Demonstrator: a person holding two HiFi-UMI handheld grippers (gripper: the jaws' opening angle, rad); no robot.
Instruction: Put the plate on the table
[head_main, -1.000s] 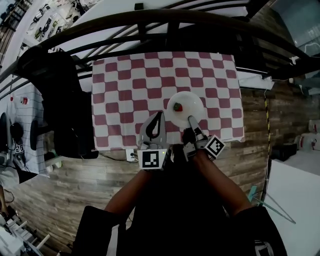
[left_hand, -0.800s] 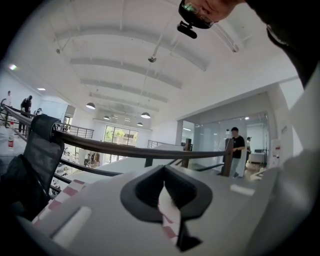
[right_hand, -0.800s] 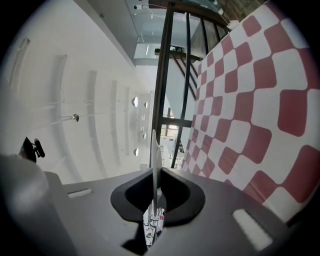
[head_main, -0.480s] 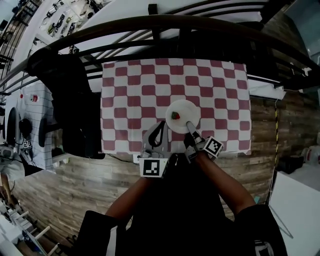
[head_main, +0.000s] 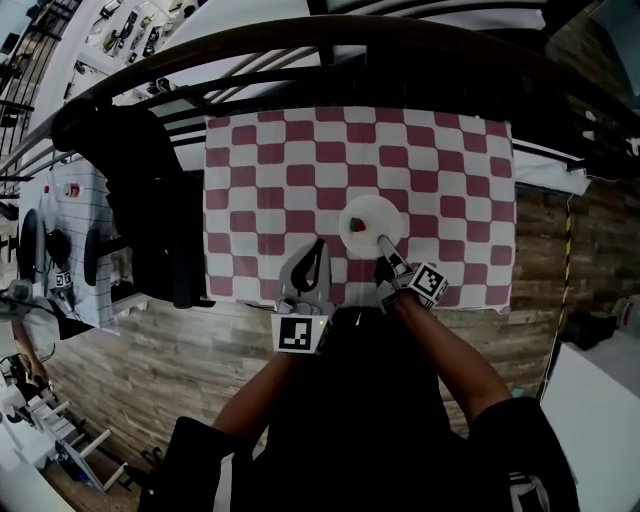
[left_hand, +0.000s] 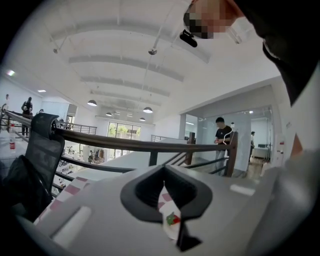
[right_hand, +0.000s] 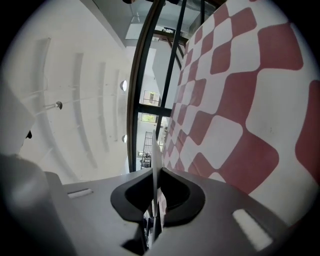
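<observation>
A white plate (head_main: 372, 215) with a small red and green strawberry (head_main: 357, 226) on it is over the red and white checked table (head_main: 260, 180), near its front edge. My right gripper (head_main: 383, 241) is shut on the plate's near rim. In the right gripper view the plate (right_hand: 156, 165) shows as a thin white edge between the jaws. My left gripper (head_main: 318, 246) is just left of the plate, shut and empty. Through its jaws I see the plate (left_hand: 170, 225) and strawberry (left_hand: 173, 218). Whether the plate touches the cloth I cannot tell.
A black curved railing (head_main: 330, 40) runs along the table's far side. A black office chair (head_main: 135, 190) stands at the table's left. Wooden floor (head_main: 150, 370) lies in front. A person (left_hand: 220, 134) stands beyond the railing.
The plate looks smaller, so it has sunk away from the head camera toward the cloth, with the right gripper still on its rim. The left gripper stays beside it.
</observation>
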